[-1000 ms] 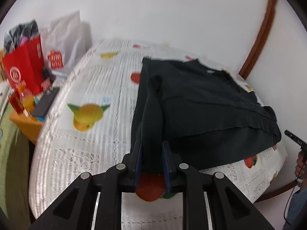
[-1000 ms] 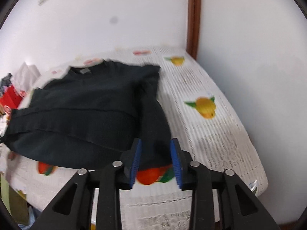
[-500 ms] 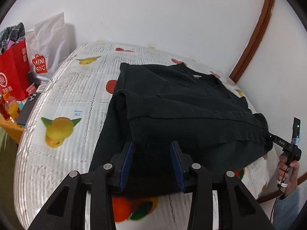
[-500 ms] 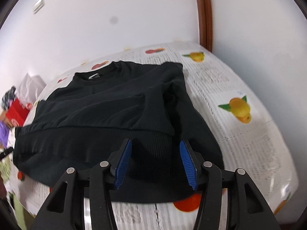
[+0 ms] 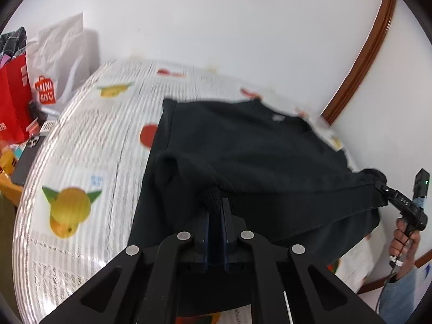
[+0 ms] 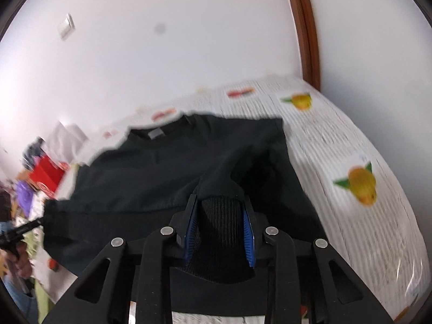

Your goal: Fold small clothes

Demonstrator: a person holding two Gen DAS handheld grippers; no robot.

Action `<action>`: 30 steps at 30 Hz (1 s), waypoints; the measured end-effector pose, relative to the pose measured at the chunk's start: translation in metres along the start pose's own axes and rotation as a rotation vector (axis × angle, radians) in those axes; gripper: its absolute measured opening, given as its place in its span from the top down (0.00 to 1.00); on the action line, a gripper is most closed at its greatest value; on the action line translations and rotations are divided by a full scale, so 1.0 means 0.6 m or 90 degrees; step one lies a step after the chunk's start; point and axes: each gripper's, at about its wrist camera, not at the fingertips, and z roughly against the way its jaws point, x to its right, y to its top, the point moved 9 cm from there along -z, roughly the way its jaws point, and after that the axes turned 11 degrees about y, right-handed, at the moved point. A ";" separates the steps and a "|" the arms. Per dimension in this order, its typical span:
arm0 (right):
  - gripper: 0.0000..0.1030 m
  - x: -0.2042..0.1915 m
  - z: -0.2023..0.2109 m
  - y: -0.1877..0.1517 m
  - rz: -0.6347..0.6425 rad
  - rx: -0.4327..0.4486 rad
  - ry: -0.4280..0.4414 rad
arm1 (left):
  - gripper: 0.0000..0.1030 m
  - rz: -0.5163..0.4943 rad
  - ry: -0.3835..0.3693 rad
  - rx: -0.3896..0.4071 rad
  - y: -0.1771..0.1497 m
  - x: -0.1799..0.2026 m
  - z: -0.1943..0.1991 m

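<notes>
**Left wrist and right wrist views: both grippers at the ribbed hem of a black sweatshirt**

Left wrist view: the left gripper [image 5: 216,210] has its jaws pinched nearly together on a bunched piece of the ribbed hem of the black sweatshirt [image 5: 243,145]. The garment spreads ahead of the gripper and to its right across the fruit-print tablecloth [image 5: 89,140], neck label at the far end. Far to the right, the right gripper [image 5: 382,186] meets the other hem corner, carried by a hand [image 5: 403,236] in a blue sleeve. Ahead to the left, off the table edge, stand a red paper bag [image 5: 13,100] and a white Miniso bag [image 5: 58,64].

Right wrist view: the right gripper [image 6: 220,210] has its jaws closing, still narrowly apart, with ribbed hem fabric of the sweatshirt [image 6: 151,172] filling the gap between the blue pads [image 6: 248,240]. The fabric touches both pads. The body of the garment lies ahead and to the left; bare tablecloth [image 6: 337,145] lies to the right. The left gripper [image 6: 40,221] appears at the far left edge, blurred.
</notes>
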 end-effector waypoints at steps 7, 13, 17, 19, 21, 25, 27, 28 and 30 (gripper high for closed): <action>0.73 -0.013 -0.021 0.090 0.017 0.045 0.011 | 0.93 -0.001 -0.004 0.062 0.072 0.011 0.008; 0.73 0.022 -0.091 0.101 0.011 0.020 -0.016 | 0.93 0.000 0.019 0.040 0.103 0.006 -0.064; 0.72 0.063 -0.143 0.073 -0.004 -0.025 -0.049 | 0.93 -0.010 0.043 0.010 0.097 0.002 -0.115; 0.72 0.079 -0.161 0.058 -0.015 -0.044 -0.061 | 0.93 -0.014 0.052 -0.006 0.093 0.000 -0.131; 0.71 0.086 -0.170 0.048 -0.017 -0.056 -0.068 | 0.90 -0.012 0.056 -0.017 0.090 -0.003 -0.141; 0.66 0.075 -0.155 0.046 0.002 -0.076 -0.090 | 0.86 -0.024 0.044 -0.032 0.085 -0.001 -0.131; 0.64 0.062 -0.127 0.051 0.019 -0.063 -0.111 | 0.81 -0.036 0.034 -0.022 0.081 0.002 -0.107; 0.63 0.052 -0.111 0.054 0.031 -0.053 -0.117 | 0.75 -0.041 0.029 -0.015 0.078 0.003 -0.095; 0.61 0.028 -0.086 0.053 0.052 -0.047 -0.103 | 0.66 -0.056 0.023 -0.004 0.067 0.008 -0.070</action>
